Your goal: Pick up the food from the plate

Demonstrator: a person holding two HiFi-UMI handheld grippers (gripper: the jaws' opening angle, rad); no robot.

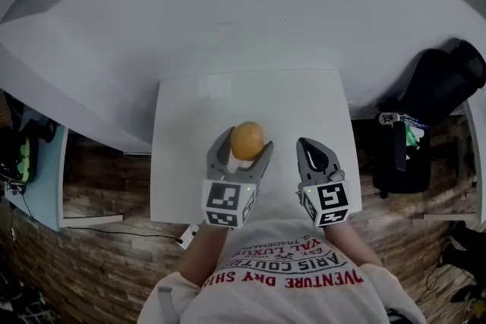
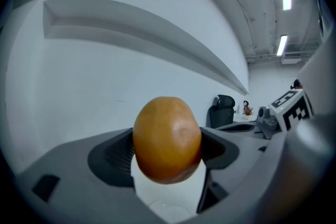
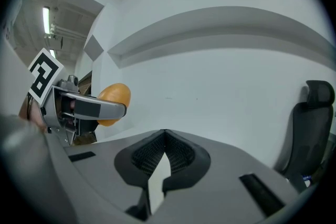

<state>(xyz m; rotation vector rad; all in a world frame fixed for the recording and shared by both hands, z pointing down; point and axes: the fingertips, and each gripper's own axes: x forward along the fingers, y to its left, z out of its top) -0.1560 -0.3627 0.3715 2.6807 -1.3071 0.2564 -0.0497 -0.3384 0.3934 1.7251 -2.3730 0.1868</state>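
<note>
An orange-brown, egg-shaped piece of food (image 1: 247, 139) is clamped between the two pads of my left gripper (image 1: 247, 145), above the near half of the white table (image 1: 250, 91). In the left gripper view the food (image 2: 167, 139) fills the gap between the jaws, and a faint round white rim (image 2: 167, 211) shows on the table below it. My right gripper (image 1: 313, 149) hovers just to the right at the same height, shut with nothing in it. In the right gripper view its pads meet at the tips (image 3: 164, 136), and the held food (image 3: 113, 98) shows at left.
The small white table stands against a white wall with a ledge (image 3: 220, 23). A black office chair (image 1: 437, 87) stands to the right and a light blue surface (image 1: 42, 171) to the left. The floor around the table is brown wood.
</note>
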